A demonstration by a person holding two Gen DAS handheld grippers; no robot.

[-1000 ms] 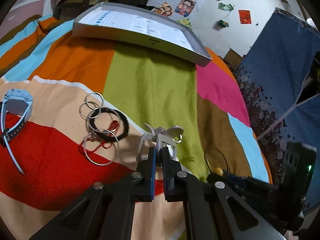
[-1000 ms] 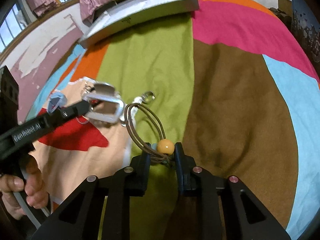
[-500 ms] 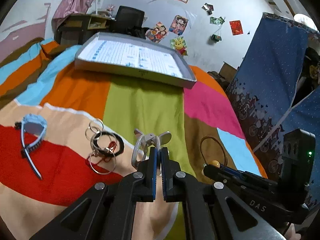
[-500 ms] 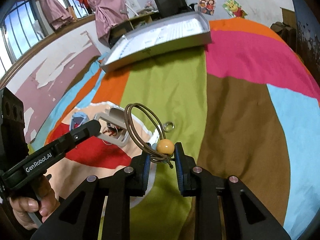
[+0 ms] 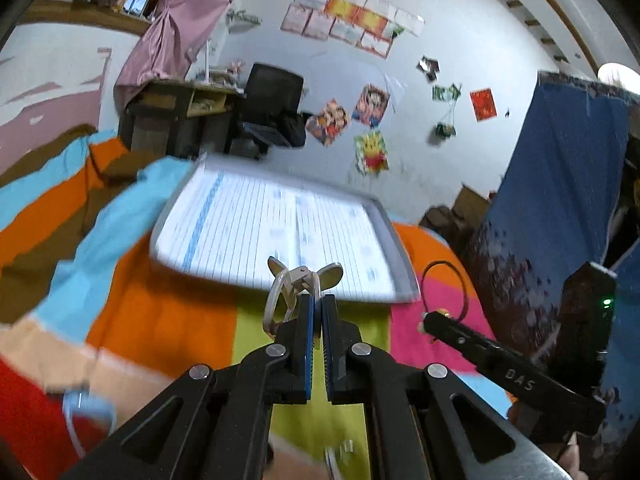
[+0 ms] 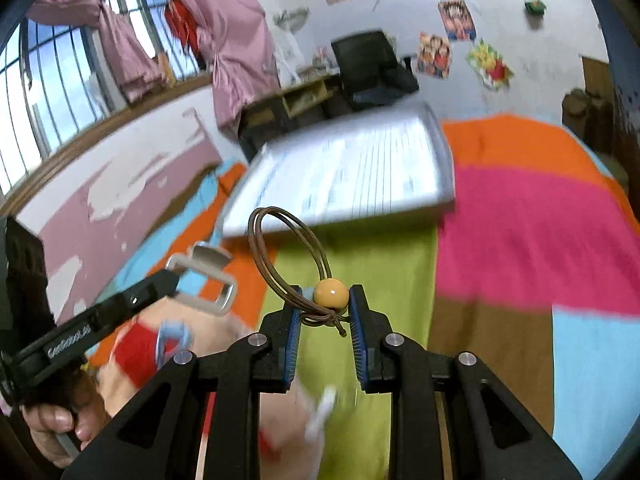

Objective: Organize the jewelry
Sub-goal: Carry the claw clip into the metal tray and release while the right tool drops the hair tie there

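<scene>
My left gripper [image 5: 317, 300] is shut on a silver metal clasp piece [image 5: 298, 280] and holds it in the air in front of the grey tray [image 5: 400, 248]. My right gripper [image 6: 325, 300] is shut on a brown cord bracelet [image 6: 280, 248] with a yellow bead [image 6: 330, 292], also lifted. The right gripper shows in the left wrist view [image 5: 430, 318], to the right of the left one. The left gripper with the silver piece [image 6: 204, 276] shows at the left in the right wrist view. The tray [image 6: 444, 168] lies ahead on the striped blanket.
A light-blue watch [image 5: 86, 408] lies on the blanket at lower left, also blurred in the right wrist view [image 6: 172, 340]. The striped blanket [image 5: 168, 320] covers the bed. A desk and black chair [image 5: 272, 92] stand behind the tray. A blue cloth [image 5: 560, 200] hangs at right.
Both grippers have risen off the blanket and moved toward the tray, each still holding its piece. The rings and black band on the blanket have dropped out of view.
</scene>
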